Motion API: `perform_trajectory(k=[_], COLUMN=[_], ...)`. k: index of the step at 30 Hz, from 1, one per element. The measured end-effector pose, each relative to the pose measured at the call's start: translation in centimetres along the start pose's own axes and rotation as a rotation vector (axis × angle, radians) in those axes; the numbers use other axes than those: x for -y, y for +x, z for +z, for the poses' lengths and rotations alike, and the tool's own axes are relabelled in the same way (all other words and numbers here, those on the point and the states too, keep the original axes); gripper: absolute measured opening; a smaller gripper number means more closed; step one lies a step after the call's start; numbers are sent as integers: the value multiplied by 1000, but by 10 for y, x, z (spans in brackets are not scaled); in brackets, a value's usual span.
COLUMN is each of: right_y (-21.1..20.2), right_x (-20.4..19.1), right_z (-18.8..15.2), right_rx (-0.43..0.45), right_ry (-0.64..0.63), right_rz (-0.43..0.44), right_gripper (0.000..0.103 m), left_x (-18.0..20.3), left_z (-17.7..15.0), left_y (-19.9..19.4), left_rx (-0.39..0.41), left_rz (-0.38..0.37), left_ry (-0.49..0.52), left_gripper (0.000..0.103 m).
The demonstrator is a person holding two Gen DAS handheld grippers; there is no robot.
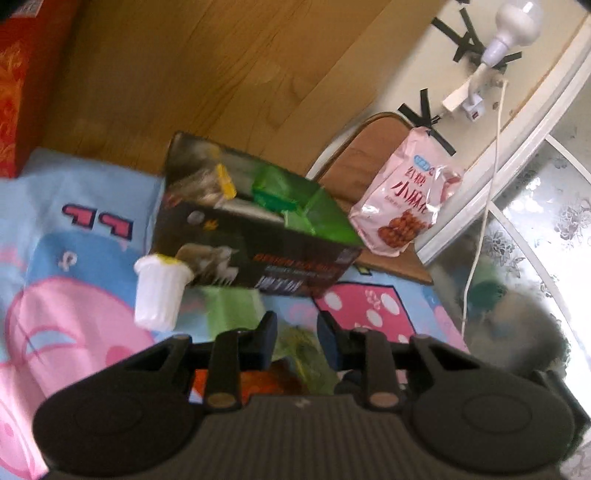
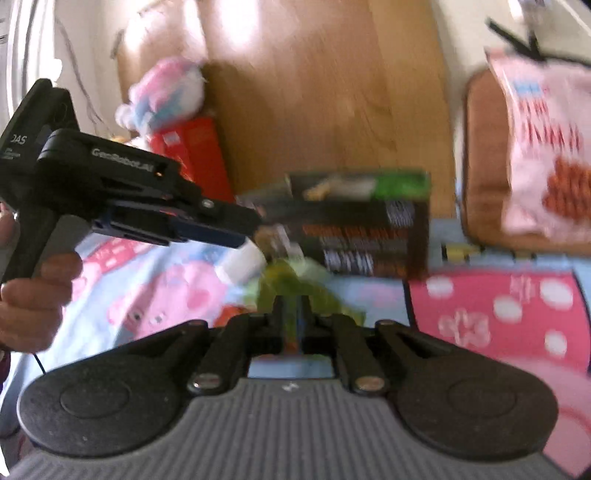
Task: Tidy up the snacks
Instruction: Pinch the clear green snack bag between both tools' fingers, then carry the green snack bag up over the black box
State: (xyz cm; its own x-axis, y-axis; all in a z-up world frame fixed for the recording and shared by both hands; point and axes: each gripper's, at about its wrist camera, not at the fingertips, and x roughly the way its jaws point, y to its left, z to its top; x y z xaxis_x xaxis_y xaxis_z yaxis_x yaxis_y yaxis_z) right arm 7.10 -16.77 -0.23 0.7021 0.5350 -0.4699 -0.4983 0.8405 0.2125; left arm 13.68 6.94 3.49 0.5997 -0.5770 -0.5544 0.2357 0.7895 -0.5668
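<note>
A dark open box lies on the cartoon blanket and holds a yellow-topped pack and a green pack. A white cup lies against its front. A pink snack bag leans at the right. My left gripper is open above a green snack bag. In the right wrist view my right gripper is shut on the green snack bag, in front of the box. The left gripper shows there at left; the pink bag is at right.
A red carton stands at the far left on the wood floor. A brown stool sits behind the pink bag. A bulb lamp and its white cord hang at the right. A plush toy lies beyond the red carton.
</note>
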Motion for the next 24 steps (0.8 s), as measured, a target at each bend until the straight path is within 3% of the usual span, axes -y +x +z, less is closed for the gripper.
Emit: perform_trajectory(k=[2,3,4,8,9,11,13,14,15,16,18,20,22,24], right_y=[-5,-7,-8,3,8,15,25,26,28,28,25,20,12,6], right_x=[5,8,8,4,4,12,20,18,14,9,2,-2,-4,-14], right_z=[-5,-6,-7,-4,-3,-3,-1,0,0,-2,-5,-9,-11,-13], right_rx=[-4,-1,-3,-44,-56,-77,-107,-116,-120,-117,-107,-89,-63,-22], right_ry=[20,20,9,-85,-101,-78,-40,-45,-72,-102,-98,-114,-94,-127], right_rz=[1,0,-3,-25,-41,-40,-29,-22,-24,-15,-12,-32,6,-8], right_gripper=[33,52,62,63,69,77,79,78,69,46,32,22,2,3], left_x=[0,1,2,5,6,9,14,18,21,23,22,19,21,30], left_z=[-6,-10,-11,-19,-20,-22,-26,-28,-29,-30,-31,-31,-31,-31], left_y=[-4,-5,-4,9,15,29,44,48,51,54,52,45,37,30], left_rx=[5,2,-4,-48,-60,-96,-117,-105,-108,-112,-110,-108,-111,-85], left_rz=[9,13,6,2,9,1,20,31,52,64,76,51,0,26], left_ry=[24,32,31,23,16,6,19,36,47,48,37,15,-1,50], left_gripper=[28,32,33,43,45,46,41,32,25,23,16,8,8,8])
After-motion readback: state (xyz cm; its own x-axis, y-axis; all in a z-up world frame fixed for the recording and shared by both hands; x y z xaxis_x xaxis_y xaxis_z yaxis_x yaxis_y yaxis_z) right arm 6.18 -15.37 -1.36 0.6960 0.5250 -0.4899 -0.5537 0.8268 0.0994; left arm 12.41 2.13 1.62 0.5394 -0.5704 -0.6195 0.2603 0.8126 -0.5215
